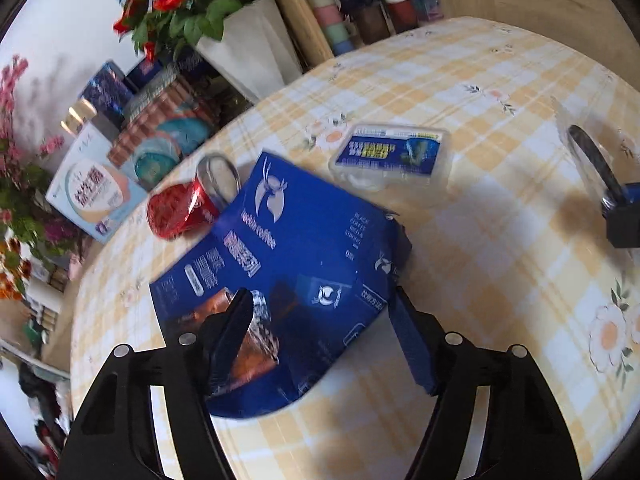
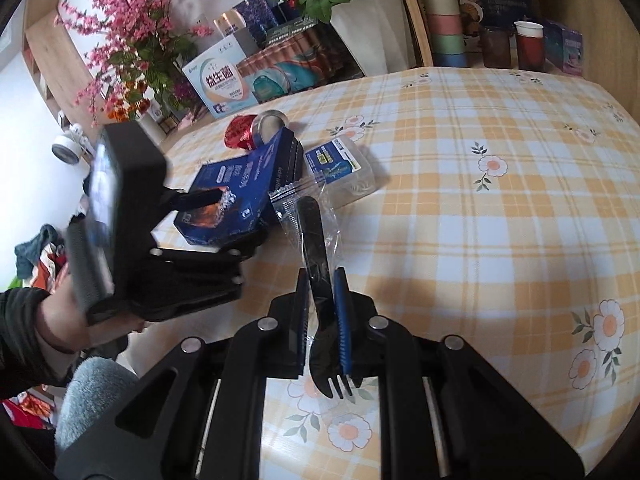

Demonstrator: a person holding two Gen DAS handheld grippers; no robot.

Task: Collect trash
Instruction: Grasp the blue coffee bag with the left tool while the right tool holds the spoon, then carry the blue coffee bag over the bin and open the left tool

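1. Left wrist view, far left: clutter along the table's edge – pink flower sprays (image 1: 12,92), a pale carton (image 1: 94,190), a striped pack with teal discs (image 1: 160,136). Upper left is a white pot of red flowers (image 1: 240,48), with stacked pastel cups (image 1: 324,12) to its right.
2. Centre-left: a red can (image 1: 184,208) lies on its side, shiny foil look, touching the upper left edge of the blue coffee box (image 1: 304,264).
3. The box is flat glossy cardboard, lying skewed on the yellow checked tablecloth (image 1: 500,92). Just beyond its upper right corner sits a clear plastic case with a blue label (image 1: 390,156).
4. My left gripper (image 1: 324,320) straddles the near end of the box, angled down. The left finger overlaps the box face; the right finger sits at the box's edge. Jaws are spread wide; I can't confirm the pads press yet.
5. Right edge of the frame: the tip of my other tool with the wrapped cutlery.
6. Right wrist view, left side: a hand (image 2: 72,320) in a dark sleeve carries the left tool, bulky black body, reaching in towards the box.
7. Centre bottom: my right gripper (image 2: 322,280) is clamped on a black plastic fork (image 2: 316,264) in a clear crinkled wrapper, tines towards the camera, handle pointing up-frame towards the box and case.
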